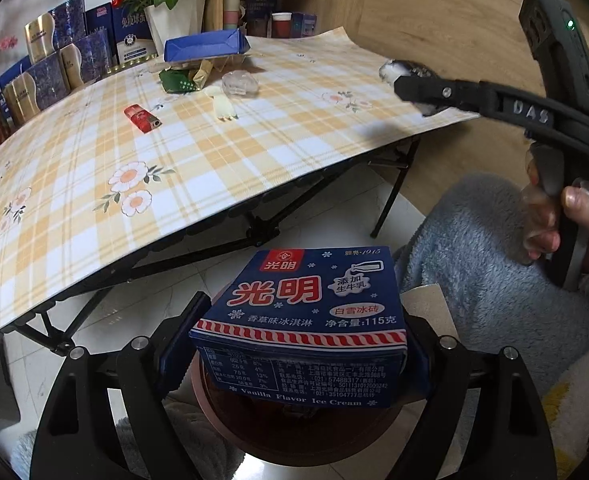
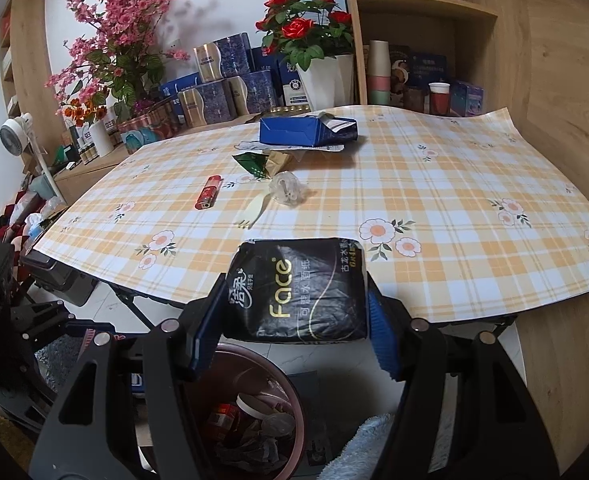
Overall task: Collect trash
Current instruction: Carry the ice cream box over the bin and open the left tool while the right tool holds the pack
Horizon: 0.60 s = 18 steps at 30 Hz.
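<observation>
My left gripper (image 1: 300,340) is shut on a blue ice cream box (image 1: 306,300), held just above a reddish-brown bin (image 1: 214,412) on the floor. My right gripper (image 2: 294,320) is shut on a black tissue pack (image 2: 298,284), over the same bin (image 2: 290,392), which holds several pieces of rubbish. In the left wrist view the right gripper (image 1: 414,88) shows at the upper right with the pack in it. On the checked table (image 2: 434,208) lie a blue carton (image 2: 306,130), a green wrapper (image 2: 252,162), a crumpled clear plastic (image 2: 288,190) and a pale plastic fork (image 2: 252,212).
A red lighter (image 2: 208,198) lies on the table's left part. Boxes and flower pots (image 2: 322,76) stand behind the table, with wooden shelves (image 2: 422,12) at the right. The table's black folding legs (image 1: 262,232) run close to the bin. A person's hand (image 1: 574,208) and fleece sleeve are at the right.
</observation>
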Available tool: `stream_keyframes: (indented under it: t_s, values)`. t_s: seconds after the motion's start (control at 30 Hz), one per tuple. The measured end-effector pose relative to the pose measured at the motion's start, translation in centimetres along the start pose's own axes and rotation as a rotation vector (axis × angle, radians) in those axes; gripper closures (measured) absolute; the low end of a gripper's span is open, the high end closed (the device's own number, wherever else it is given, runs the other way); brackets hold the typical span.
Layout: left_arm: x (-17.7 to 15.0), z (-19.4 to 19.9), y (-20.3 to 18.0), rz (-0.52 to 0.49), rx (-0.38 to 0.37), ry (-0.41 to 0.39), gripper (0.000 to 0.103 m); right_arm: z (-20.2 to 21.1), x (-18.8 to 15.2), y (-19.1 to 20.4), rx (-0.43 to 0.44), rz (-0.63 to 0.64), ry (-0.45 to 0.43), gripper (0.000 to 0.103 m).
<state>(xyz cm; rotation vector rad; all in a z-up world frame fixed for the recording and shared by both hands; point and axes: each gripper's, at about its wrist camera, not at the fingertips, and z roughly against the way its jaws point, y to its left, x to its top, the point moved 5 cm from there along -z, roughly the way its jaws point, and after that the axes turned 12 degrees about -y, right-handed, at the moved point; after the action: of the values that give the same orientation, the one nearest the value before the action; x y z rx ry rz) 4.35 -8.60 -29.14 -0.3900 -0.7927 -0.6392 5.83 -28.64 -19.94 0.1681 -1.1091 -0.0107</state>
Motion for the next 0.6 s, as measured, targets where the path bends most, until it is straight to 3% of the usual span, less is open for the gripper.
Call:
stream_keyframes:
  t_s: [0.5,0.6]
  values:
    - [-1.3,-2.1,-0.2,-0.001,0.003,0.113,0.020,-0.2,-0.1,-0.1,0.019,-0.022,-0.004,0.039]
    - [-1.3,-2.3,0.0,0.017,0.009,0.119,0.013,-0.1,-0.1,0.0,0.022,-0.013,-0.005,0.039]
